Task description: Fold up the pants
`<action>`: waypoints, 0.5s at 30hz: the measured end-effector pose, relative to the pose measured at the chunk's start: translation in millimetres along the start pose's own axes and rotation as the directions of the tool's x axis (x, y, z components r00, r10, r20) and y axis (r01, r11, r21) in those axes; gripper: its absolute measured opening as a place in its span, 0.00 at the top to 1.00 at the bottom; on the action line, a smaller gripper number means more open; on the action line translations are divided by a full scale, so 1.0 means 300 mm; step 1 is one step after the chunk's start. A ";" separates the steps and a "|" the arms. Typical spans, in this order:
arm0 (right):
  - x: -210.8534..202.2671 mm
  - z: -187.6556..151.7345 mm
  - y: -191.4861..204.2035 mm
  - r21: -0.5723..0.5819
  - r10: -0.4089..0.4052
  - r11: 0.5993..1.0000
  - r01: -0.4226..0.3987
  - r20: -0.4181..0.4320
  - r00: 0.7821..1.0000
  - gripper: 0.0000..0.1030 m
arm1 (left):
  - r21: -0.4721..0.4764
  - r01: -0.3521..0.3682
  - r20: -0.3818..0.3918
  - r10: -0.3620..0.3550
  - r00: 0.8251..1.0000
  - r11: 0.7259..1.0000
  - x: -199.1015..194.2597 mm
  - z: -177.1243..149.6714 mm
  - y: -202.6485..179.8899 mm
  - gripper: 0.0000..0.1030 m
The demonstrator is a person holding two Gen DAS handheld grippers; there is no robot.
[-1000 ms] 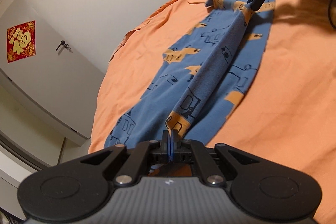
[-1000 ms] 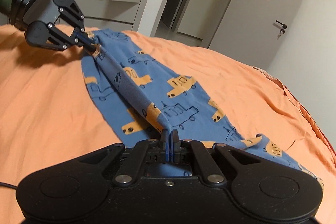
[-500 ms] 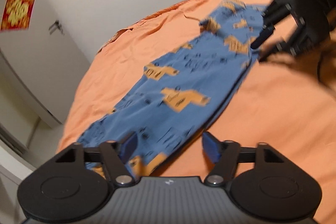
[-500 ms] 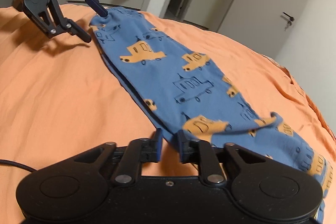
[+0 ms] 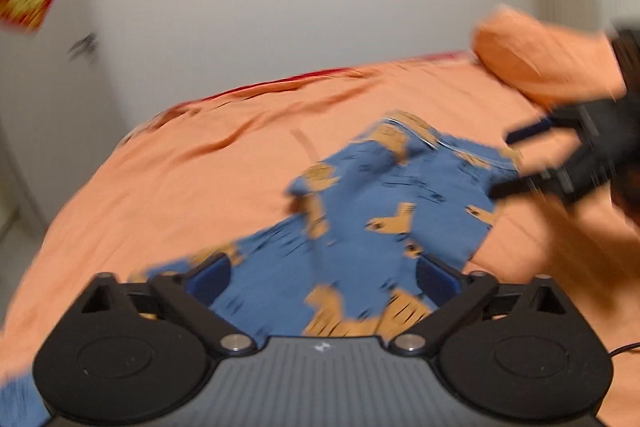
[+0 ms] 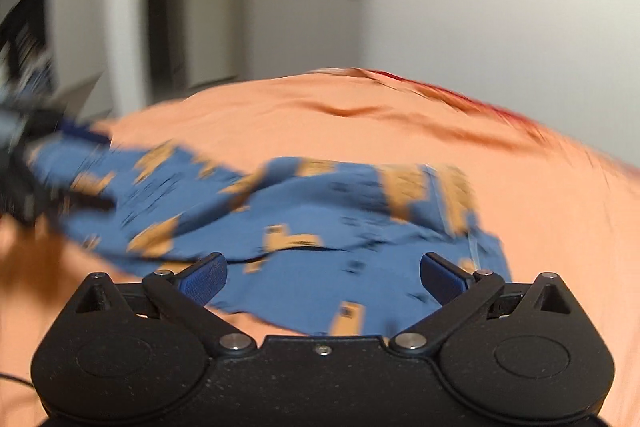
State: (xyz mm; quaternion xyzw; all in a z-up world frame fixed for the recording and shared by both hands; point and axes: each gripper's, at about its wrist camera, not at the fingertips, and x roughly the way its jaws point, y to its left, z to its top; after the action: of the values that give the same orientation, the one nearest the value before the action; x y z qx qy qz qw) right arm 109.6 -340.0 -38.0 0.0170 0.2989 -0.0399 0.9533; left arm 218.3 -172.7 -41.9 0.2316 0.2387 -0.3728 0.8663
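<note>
left gripper point(image 5: 322, 281) just opened wide, empty | right gripper point(image 6: 323, 277) likewise | pants point(image 6: 304, 227) loose on bed point(image 6: 540, 227) | risk: rumpled leg may spoil next fold

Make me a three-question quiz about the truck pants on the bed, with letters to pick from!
1. Where do the pants lie?
A. on the orange bed sheet
B. on the floor
C. in a drawer

2. What colour is the pants' cloth?
A. green
B. blue
C. white

3. How does the left gripper stand?
A. shut on the pants
B. shut on a pillow
C. open

Answers: 1 A, the pants are spread flat on the sheet. 2 B, blue cloth with orange trucks. 3 C, its fingers stand wide apart, having just opened, pinching nothing.
</note>
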 end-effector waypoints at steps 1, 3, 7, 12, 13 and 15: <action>0.007 0.003 -0.040 0.054 -0.001 0.999 0.001 -0.001 1.000 0.01 | 0.070 0.011 -0.022 -0.010 1.000 0.997 0.032 0.012 -0.037 0.19; 0.033 0.014 -0.116 0.145 0.010 0.989 -0.010 -0.003 1.000 0.02 | 0.195 0.026 -0.078 -0.011 0.997 0.980 0.087 0.020 -0.103 0.27; 0.115 0.026 -0.273 0.322 0.064 0.945 -0.062 0.003 0.998 0.25 | 0.298 0.042 -0.165 0.008 0.986 0.954 0.151 0.004 -0.154 0.48; 0.228 0.032 -0.386 0.408 0.032 0.913 -0.022 -0.018 0.999 0.42 | 0.234 0.058 -0.235 -0.002 0.972 0.970 0.178 -0.008 -0.113 0.61; 0.247 0.035 -0.402 0.414 0.026 0.910 -0.015 -0.021 0.999 0.43 | 0.220 0.065 -0.243 -0.010 0.970 0.973 0.179 -0.008 -0.106 0.65; 0.283 0.037 -0.432 0.435 0.021 0.900 -0.011 -0.018 1.000 0.43 | 0.202 0.075 -0.253 -0.022 0.967 0.977 0.184 0.001 -0.098 0.72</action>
State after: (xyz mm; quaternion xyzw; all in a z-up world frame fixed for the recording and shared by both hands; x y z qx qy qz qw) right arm 174.2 -475.2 -78.6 0.2320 0.2930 -0.0973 0.9224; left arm 229.6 -220.4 -80.5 0.3606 0.3108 -0.3848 0.7907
